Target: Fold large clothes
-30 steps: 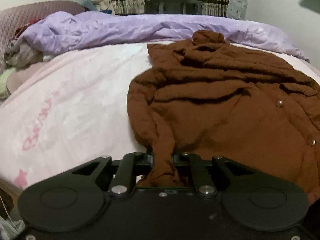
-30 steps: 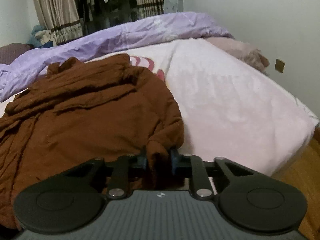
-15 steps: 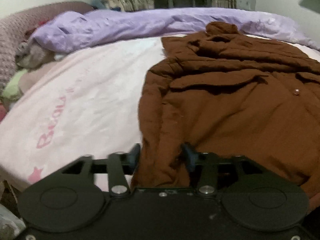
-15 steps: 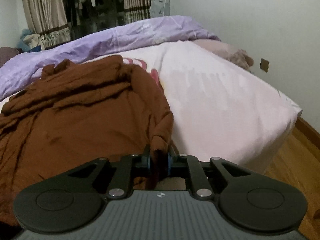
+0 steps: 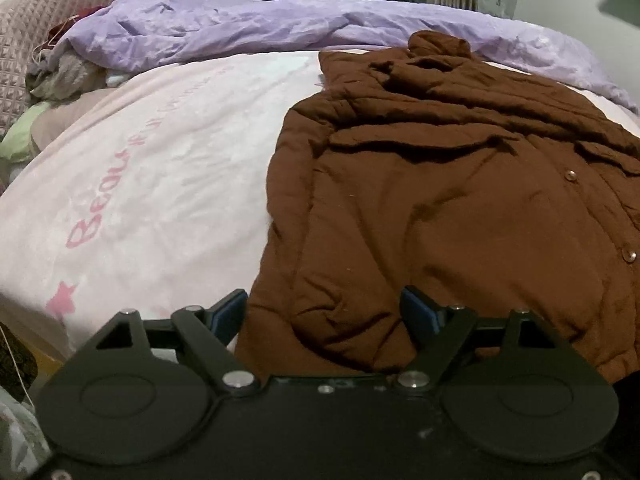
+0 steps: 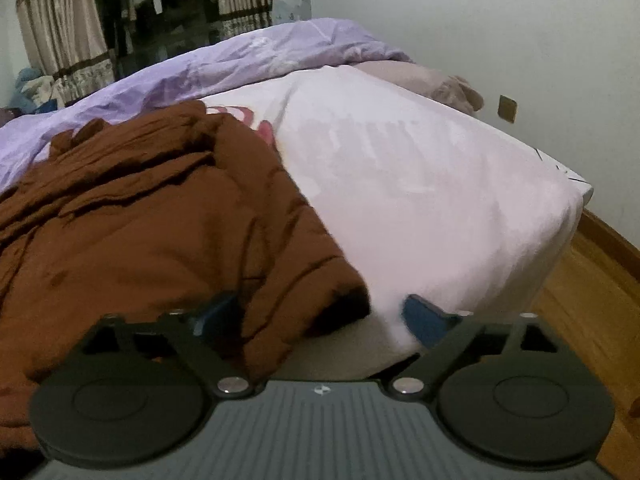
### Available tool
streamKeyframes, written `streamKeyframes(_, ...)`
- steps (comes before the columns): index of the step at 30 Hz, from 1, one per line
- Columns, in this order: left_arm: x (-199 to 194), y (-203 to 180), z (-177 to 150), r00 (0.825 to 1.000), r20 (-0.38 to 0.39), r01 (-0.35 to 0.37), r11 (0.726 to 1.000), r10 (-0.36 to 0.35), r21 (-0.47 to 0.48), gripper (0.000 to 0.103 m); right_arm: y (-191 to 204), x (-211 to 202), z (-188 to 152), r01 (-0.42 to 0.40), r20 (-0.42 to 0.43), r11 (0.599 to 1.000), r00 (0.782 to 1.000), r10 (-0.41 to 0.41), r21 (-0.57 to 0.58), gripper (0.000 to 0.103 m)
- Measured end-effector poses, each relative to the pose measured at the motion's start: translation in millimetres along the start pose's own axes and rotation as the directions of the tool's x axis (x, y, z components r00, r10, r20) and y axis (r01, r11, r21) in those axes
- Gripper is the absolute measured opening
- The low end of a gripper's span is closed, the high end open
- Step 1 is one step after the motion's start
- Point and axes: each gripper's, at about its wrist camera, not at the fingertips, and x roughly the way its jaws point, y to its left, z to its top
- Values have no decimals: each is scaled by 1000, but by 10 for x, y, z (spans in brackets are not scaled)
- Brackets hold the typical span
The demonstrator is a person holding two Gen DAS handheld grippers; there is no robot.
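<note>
A large brown buttoned coat lies spread and wrinkled on a pink bed sheet; it also shows in the right wrist view. My left gripper is open, its jaws wide on either side of the coat's near hem, which lies loose between them. My right gripper is open too; the coat's other near corner, with a dark cuff opening, droops between its blue pads at the bed's front edge.
A crumpled lilac duvet runs along the far side of the bed. Pillows and loose clothes lie at the left. The bed's right corner drops to a wooden floor by a white wall.
Both grippers were shut on the coat's near edge one second ago. The left opened first, then the right; the fabric has dropped and now lies loose between the open jaws.
</note>
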Motion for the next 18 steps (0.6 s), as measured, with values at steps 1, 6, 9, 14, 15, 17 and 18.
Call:
streamKeyframes(1,-9,3,-8,1000,3,1,1000,-1,-4,83,-8,-13,-9,-4,6,1000,1000,4,5,103)
streamKeyframes(6,-44,-46,8,998,42,35,999,-36,20,22,36,-158,3,-67,29,997,997,68,-28,21)
streamKeyframes(9,-110,-73,125,997,60,39,998,-42,42,14,179,-269,127,-91,25,995,995,92,-49,7)
streamKeyframes(14,-366,23,527,982,180,58,998,-63,33,14,357,-510,495,-114,110,991,987,121,-68,6)
streamKeyframes(15,-399,40,634,977,203,63,998,-68,33,14,367,-542,589,-129,129,990,983,135,-54,6)
streamKeyframes(17,-410,66,862,969,237,66,997,-71,25,14,421,-561,821,-138,170,990,975,142,-37,6)
streamKeyframes(18,-387,69,994,966,249,63,998,-66,23,15,462,-552,925,-131,191,991,972,136,-38,5)
